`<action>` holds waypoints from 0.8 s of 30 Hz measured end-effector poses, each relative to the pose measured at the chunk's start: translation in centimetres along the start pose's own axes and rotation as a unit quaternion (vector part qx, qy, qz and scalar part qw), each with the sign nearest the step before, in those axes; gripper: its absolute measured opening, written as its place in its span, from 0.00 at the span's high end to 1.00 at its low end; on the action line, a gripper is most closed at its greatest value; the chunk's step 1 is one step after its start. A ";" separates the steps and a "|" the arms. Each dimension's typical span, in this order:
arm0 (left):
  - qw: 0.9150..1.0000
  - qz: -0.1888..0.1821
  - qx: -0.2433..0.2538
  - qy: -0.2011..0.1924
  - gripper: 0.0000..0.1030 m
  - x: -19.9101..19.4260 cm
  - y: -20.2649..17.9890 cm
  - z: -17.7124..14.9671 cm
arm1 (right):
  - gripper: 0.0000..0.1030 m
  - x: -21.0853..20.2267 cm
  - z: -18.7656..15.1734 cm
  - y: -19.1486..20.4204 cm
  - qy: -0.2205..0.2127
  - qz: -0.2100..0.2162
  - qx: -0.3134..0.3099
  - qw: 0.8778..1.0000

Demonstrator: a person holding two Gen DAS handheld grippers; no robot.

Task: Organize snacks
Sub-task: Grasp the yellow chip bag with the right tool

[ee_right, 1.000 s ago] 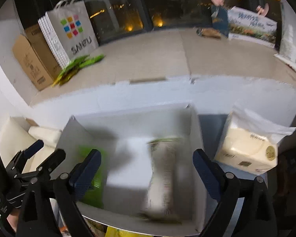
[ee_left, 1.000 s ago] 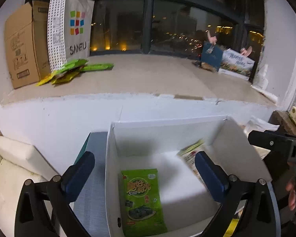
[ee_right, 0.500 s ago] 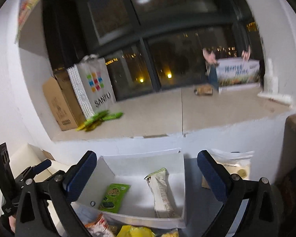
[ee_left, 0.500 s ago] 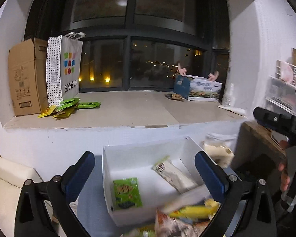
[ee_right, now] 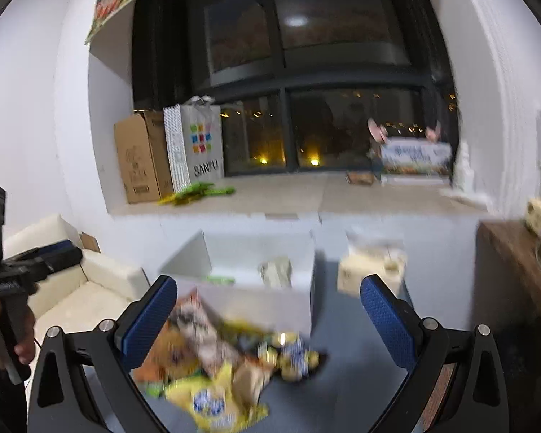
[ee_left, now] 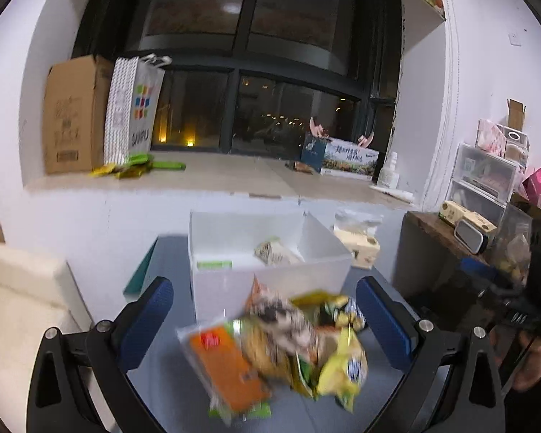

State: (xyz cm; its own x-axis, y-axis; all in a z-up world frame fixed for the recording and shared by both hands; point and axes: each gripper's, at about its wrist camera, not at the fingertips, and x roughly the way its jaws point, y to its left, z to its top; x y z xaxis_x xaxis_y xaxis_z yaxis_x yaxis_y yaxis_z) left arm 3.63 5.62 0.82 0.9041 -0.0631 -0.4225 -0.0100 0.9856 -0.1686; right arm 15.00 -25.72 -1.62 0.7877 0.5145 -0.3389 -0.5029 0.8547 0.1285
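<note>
A deep window ledge (ee_left: 212,176) spans the back wall, carrying a cardboard box (ee_left: 72,119) and a patterned bag (ee_left: 133,108) at its left end, green packets (ee_left: 144,162) just in front of them, and a printed carton (ee_left: 350,158) toward its right end. Below the ledge a grey table (ee_left: 169,371) holds a white box (ee_left: 270,263) at its far edge; inside lie a green packet (ee_left: 214,264) on the left and a pale packet (ee_left: 274,250) toward the right. A tissue pack (ee_left: 357,245) sits just right of the box. Heaped on the table against the box's near wall is the snack pile (ee_left: 281,346), blurred: an orange packet (ee_left: 227,364) at its left, a yellow packet (ee_left: 342,368) at its right, a speckled bag (ee_left: 285,317) on top. A cream sofa (ee_right: 90,288) stands left of the table, a brown cabinet (ee_left: 436,238) with clear drawers (ee_left: 483,180) to the right. The left gripper (ee_left: 265,317) hangs over the pile with its jaws wide apart and nothing between them; the right gripper (ee_right: 268,317) is likewise spread wide and holds nothing, the pile lying below it.
</note>
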 end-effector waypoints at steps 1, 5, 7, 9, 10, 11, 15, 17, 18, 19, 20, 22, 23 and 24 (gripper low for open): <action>1.000 0.001 -0.001 0.004 0.00 -0.2 0.0 -0.6 | 0.00 -0.1 -0.9 0.0 0.007 0.001 0.005 1.000; 1.000 0.005 -0.008 0.013 0.00 -1.0 0.4 -2.2 | 0.00 0.3 -4.6 0.1 0.049 0.003 0.008 0.999; 1.000 0.007 -0.008 0.012 0.00 -1.3 0.6 -2.5 | 0.00 0.7 -5.3 0.2 0.063 0.011 0.011 0.998; 1.000 0.005 -0.011 0.005 0.00 -1.8 0.8 -2.5 | 0.00 1.3 -5.5 0.0 0.075 0.014 0.024 0.997; 1.000 0.005 -0.012 0.005 0.00 -1.8 0.9 -2.5 | 0.00 1.7 -5.5 0.0 0.083 0.024 0.029 0.996; 1.000 0.007 -0.013 0.004 0.00 -1.9 1.0 -2.4 | 0.00 2.0 -5.7 0.2 0.088 0.040 0.027 0.995; 1.000 0.014 -0.018 -0.002 0.00 -2.4 1.7 -2.3 | 0.00 4.0 -6.5 2.1 0.117 0.065 -0.035 0.990; 1.000 0.016 -0.022 -0.001 0.00 -2.6 2.1 -2.5 | 0.00 5.1 -7.0 3.2 0.130 0.080 -0.070 0.986; 1.000 0.018 -0.024 0.000 0.00 -2.6 2.3 -2.6 | 0.00 5.7 -7.2 3.5 0.140 0.093 -0.080 0.983; 0.999 0.022 -0.027 0.003 0.00 -2.6 2.6 -2.9 | 0.00 6.4 -7.5 3.7 0.150 0.109 -0.086 0.979; 0.999 0.023 -0.029 0.006 0.00 -2.6 2.8 -3.1 | 0.00 7.2 -7.9 3.9 0.164 0.120 -0.090 0.975; 0.999 0.025 -0.033 0.010 0.00 -2.7 3.1 -3.4 | 0.00 9.0 -8.9 4.2 0.195 0.128 -0.101 0.967; 0.999 0.026 -0.035 0.012 0.00 -2.7 3.3 -3.6 | 0.00 9.6 -9.4 4.5 0.205 0.131 -0.107 0.964; 0.999 0.027 -0.036 0.015 0.00 -2.7 3.5 -3.8 | 0.00 10.3 -9.8 4.6 0.217 0.133 -0.114 0.960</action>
State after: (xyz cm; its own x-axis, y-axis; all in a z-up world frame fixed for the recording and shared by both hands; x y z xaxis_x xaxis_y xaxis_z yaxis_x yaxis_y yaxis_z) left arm -0.47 8.60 -2.01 0.8886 -0.0152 -0.4584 -0.0904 0.9740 -0.2077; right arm 17.26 -17.20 -13.65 0.4238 0.5926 -0.6850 -0.7693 0.6346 0.0731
